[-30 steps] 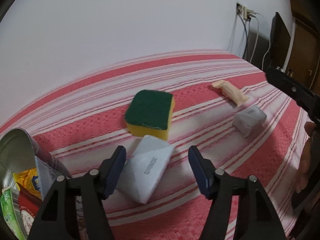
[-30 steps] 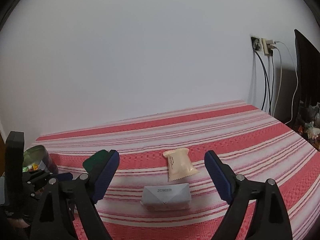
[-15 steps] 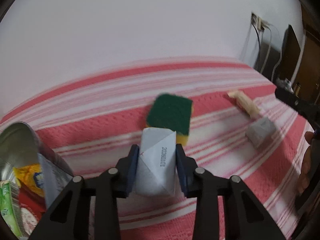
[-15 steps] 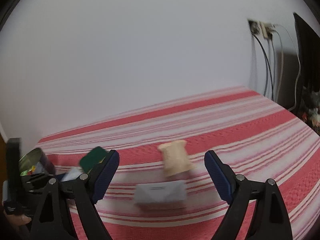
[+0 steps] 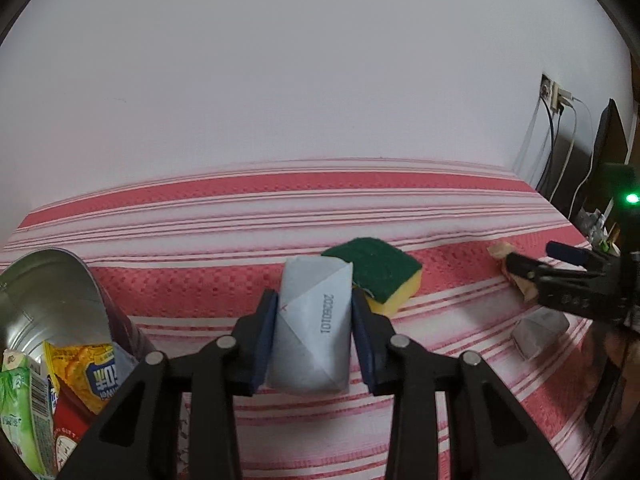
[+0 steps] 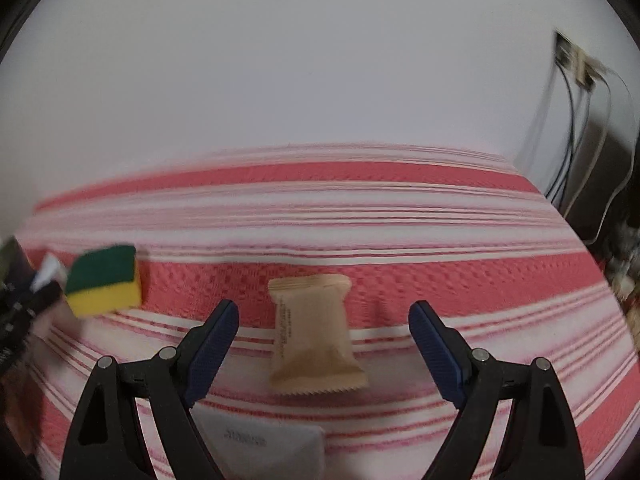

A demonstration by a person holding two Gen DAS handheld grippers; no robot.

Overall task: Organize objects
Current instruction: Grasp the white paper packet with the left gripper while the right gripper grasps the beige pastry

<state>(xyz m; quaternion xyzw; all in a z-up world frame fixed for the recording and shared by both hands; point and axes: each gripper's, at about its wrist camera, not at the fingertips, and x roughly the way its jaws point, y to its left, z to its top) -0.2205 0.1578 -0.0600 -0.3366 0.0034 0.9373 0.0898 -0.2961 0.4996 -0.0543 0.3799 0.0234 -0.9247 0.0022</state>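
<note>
My left gripper (image 5: 313, 334) is shut on a grey-white packet (image 5: 314, 324) and holds it above the striped cloth. A metal tin (image 5: 48, 300) with several snack packs lies at the lower left. My right gripper (image 6: 324, 344) is open, its fingers on either side of a beige packet (image 6: 312, 336) that lies on the cloth. A second grey packet (image 6: 260, 444) lies just below it and also shows in the left wrist view (image 5: 540, 330). A green and yellow sponge (image 5: 378, 274) sits behind the held packet and shows at the left of the right wrist view (image 6: 106, 280).
The red and white striped cloth (image 5: 240, 216) covers the surface up to a white wall. A wall socket with cables (image 5: 554, 96) and a dark screen (image 5: 608, 152) stand at the far right edge.
My left gripper closed on the grey-white packet and lifted it off the cloth. My right gripper moved forward past the second grey packet until it straddled the beige packet.
</note>
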